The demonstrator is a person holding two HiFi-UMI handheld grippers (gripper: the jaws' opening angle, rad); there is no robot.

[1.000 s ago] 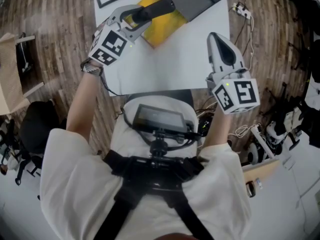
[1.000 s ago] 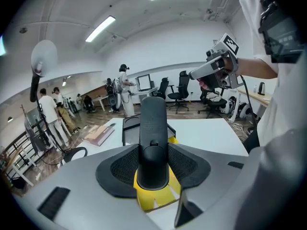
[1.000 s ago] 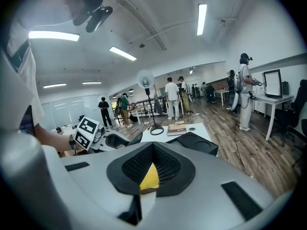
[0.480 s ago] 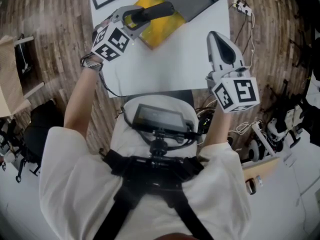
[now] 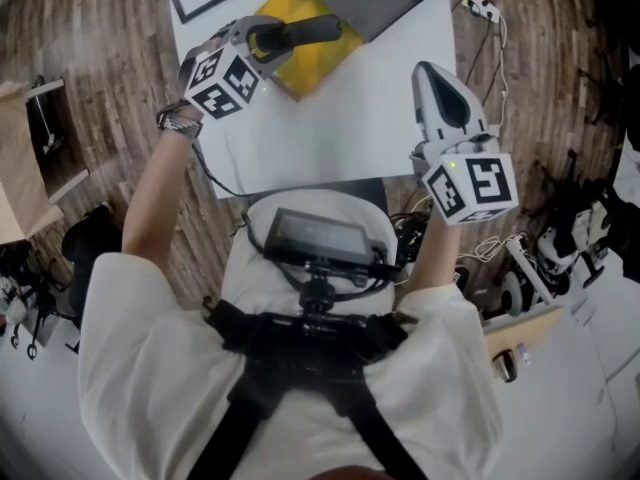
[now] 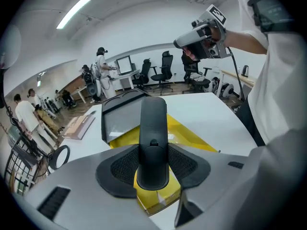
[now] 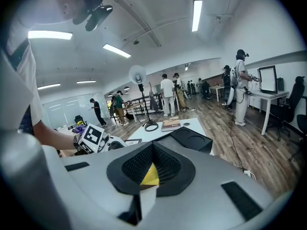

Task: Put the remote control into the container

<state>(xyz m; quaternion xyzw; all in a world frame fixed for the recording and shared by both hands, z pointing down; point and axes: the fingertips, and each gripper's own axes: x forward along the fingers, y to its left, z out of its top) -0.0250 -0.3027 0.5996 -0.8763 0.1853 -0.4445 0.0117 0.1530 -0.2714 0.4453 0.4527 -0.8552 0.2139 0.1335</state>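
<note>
The left tongs (image 6: 152,166) grip the remote (image 6: 153,123), its length pointing ahead toward the container (image 6: 120,121) just beyond; the right tongs (image 7: 151,163) are closed, empty and farther off.

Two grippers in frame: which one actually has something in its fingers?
The left gripper: its fingers are shut on the black remote control. The right gripper is shut too, but with nothing between its fingers.

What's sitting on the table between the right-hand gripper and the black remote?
Nothing much: the head view shows bare white table between the right gripper and the remote control, apart from the edge of the yellow box beneath the remote.
</note>
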